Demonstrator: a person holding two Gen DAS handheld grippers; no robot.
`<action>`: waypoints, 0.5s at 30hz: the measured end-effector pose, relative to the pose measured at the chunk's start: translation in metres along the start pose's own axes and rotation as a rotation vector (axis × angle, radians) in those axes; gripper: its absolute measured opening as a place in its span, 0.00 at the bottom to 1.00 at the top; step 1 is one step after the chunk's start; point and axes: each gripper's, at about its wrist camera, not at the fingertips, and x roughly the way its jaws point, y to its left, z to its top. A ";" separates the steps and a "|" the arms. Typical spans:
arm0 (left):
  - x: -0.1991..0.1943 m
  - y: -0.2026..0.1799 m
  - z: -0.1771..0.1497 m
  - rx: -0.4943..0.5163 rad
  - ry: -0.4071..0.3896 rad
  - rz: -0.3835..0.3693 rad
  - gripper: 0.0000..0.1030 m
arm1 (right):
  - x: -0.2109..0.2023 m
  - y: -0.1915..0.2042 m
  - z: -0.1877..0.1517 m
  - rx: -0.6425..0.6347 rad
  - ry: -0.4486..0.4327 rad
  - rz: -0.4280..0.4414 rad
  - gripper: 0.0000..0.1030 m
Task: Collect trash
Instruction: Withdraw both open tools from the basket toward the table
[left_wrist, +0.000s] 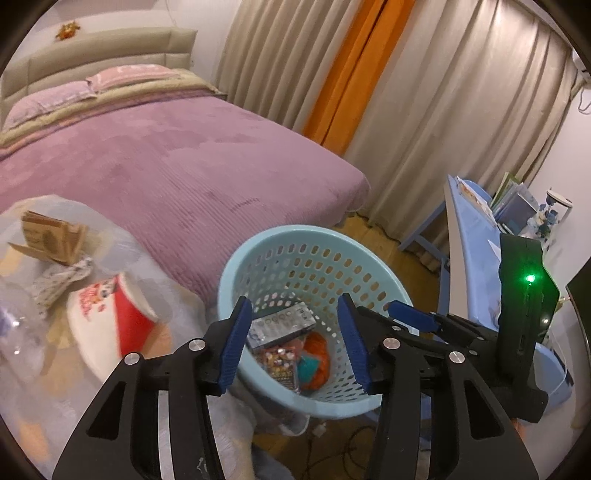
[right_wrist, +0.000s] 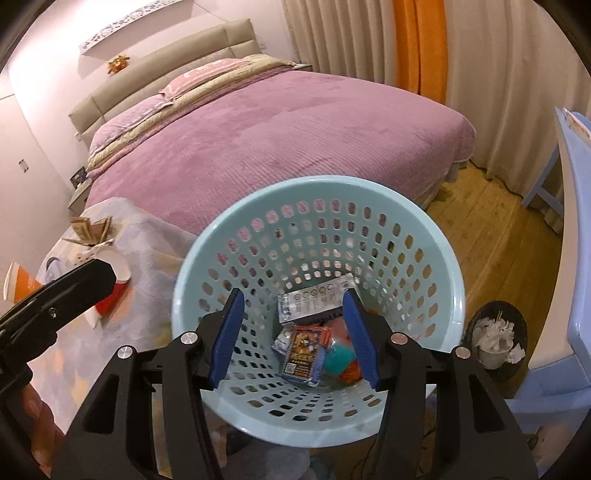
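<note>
Pale-blue perforated plastic basket (right_wrist: 317, 236), crumpled colourful wrappers (right_wrist: 306, 350) at its bottom

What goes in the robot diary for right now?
left gripper: open | right gripper: open, over basket | wrappers inside | paper cup waiting

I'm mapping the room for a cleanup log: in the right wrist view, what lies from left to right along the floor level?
Red paper cup → blue basket → black bin of tissues → blue table.
</note>
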 end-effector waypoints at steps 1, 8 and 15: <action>-0.006 0.001 0.001 -0.004 -0.011 0.002 0.46 | -0.002 0.004 0.000 -0.007 -0.003 0.005 0.50; -0.055 0.011 -0.007 -0.012 -0.108 0.089 0.52 | -0.017 0.037 -0.004 -0.076 -0.030 0.047 0.50; -0.111 0.055 -0.025 -0.117 -0.222 0.268 0.68 | -0.027 0.084 -0.011 -0.175 -0.052 0.118 0.50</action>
